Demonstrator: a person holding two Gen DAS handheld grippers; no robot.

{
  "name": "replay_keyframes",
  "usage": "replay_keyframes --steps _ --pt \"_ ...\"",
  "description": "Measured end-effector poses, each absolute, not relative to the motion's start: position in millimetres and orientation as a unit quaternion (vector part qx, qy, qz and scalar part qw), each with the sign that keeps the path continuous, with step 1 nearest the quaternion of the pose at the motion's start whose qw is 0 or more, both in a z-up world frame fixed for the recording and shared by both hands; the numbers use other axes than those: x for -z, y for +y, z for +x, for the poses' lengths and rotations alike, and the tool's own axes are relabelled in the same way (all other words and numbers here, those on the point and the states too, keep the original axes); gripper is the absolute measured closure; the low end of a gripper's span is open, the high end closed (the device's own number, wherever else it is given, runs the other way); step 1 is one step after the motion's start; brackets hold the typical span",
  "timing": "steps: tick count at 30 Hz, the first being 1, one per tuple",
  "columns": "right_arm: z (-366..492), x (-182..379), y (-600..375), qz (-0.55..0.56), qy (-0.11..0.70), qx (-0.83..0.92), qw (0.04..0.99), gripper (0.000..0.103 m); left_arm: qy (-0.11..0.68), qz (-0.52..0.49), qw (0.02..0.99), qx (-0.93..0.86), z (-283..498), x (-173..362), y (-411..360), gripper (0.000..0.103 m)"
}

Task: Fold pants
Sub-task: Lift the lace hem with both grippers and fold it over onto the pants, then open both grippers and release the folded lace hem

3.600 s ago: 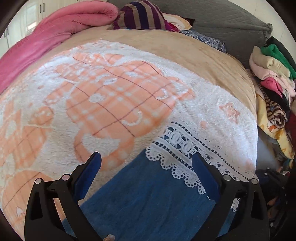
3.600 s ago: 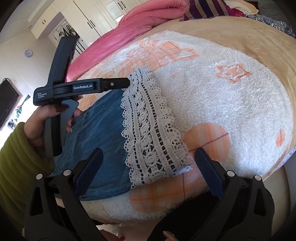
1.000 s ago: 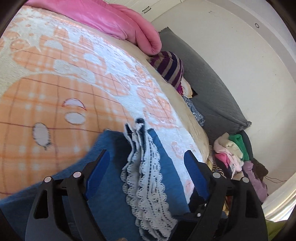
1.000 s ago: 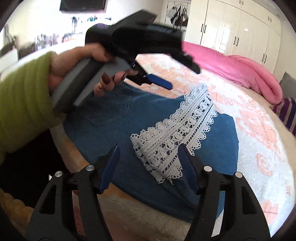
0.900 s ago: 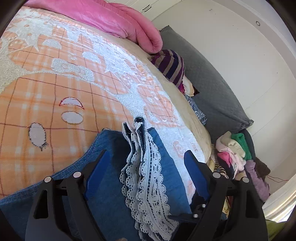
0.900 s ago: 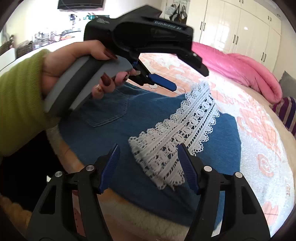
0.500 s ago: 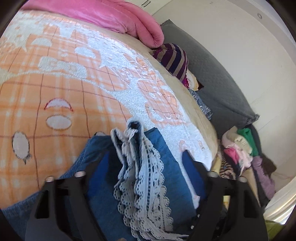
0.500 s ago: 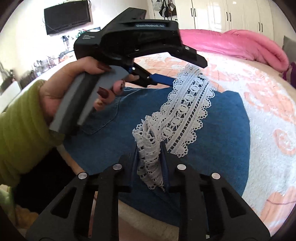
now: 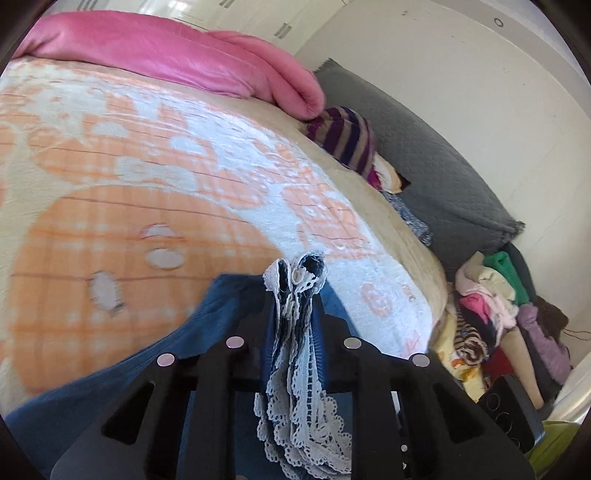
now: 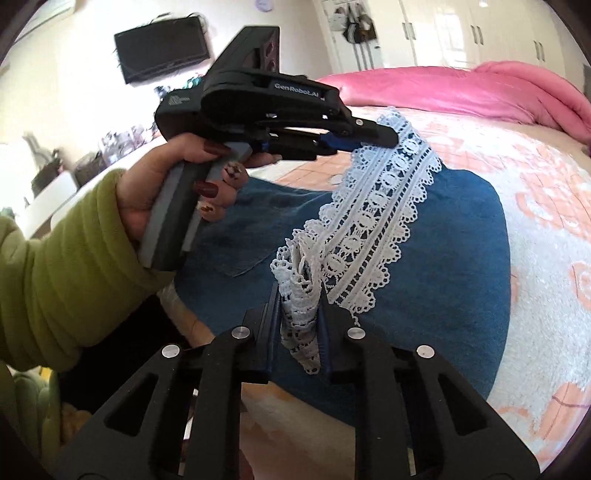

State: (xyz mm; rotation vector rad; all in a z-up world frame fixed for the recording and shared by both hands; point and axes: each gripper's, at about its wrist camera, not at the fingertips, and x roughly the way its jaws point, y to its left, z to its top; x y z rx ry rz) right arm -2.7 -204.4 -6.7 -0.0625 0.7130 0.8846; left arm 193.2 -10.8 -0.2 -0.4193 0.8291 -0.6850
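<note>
Blue denim pants point(image 10: 436, 266) with a white lace hem point(image 10: 384, 206) lie folded on the bed. My right gripper point(image 10: 298, 291) is shut on the near end of the lace hem, which bunches between its fingers. My left gripper point(image 9: 293, 295) is shut on the far end of the same hem point(image 9: 295, 369); it also shows in the right wrist view point(image 10: 376, 138), held in a hand with a green sleeve. The lace strip is lifted a little and stretched between the two grippers over the denim point(image 9: 129, 376).
The bed carries a fuzzy orange and white blanket point(image 9: 129, 192). A pink duvet point(image 9: 166, 51) and a striped cushion point(image 9: 343, 140) lie at its far side. A pile of clothes point(image 9: 495, 306) sits beside the bed on the right. Wardrobes point(image 10: 461, 33) stand behind.
Both grippers have closed on the lace hem, the right one first, the left one just now. The hem has risen off the denim and bunched between the fingers.
</note>
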Motion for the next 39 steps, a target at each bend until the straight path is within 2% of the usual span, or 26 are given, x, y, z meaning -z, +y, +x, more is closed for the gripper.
replay_keyframes --steps 5,11,15,19,23,28,34,39 --pt "-9.2 15.9 -188.5 -0.077 0.34 -0.424 0.836 0.092 0.401 -0.211 0.838 0.304 196.2 4.8 6.2 0.085" --pt "-10.2 21.5 -188.5 -0.068 0.347 -0.432 0.83 0.09 0.422 -0.177 0.847 0.272 204.3 18.3 3.6 0.083" --pt "-14.5 23.3 -185.8 -0.07 0.346 -0.439 0.826 0.083 0.432 -0.164 0.85 0.253 208.4 26.8 7.3 0.081" --pt "-18.2 19.4 -184.1 -0.069 0.344 -0.453 0.82 0.072 0.441 -0.164 0.847 0.246 211.9 35.5 10.5 0.081" --pt "-25.1 10.1 -189.1 -0.066 0.333 -0.46 0.821 0.07 0.436 -0.17 0.85 0.243 209.2 32.4 14.2 0.08" --pt "-25.1 -6.7 -211.2 -0.046 0.322 -0.443 0.836 0.067 0.419 -0.16 0.862 0.237 193.9 18.2 16.1 0.062" --pt "-13.0 -13.5 -247.3 -0.015 0.33 -0.379 0.865 0.062 0.397 -0.152 0.876 0.227 153.2 8.0 16.9 0.055" --pt "-7.3 -13.2 -269.9 0.003 0.334 -0.345 0.877 0.058 0.389 -0.158 0.876 0.238 123.7 1.9 10.6 0.054"
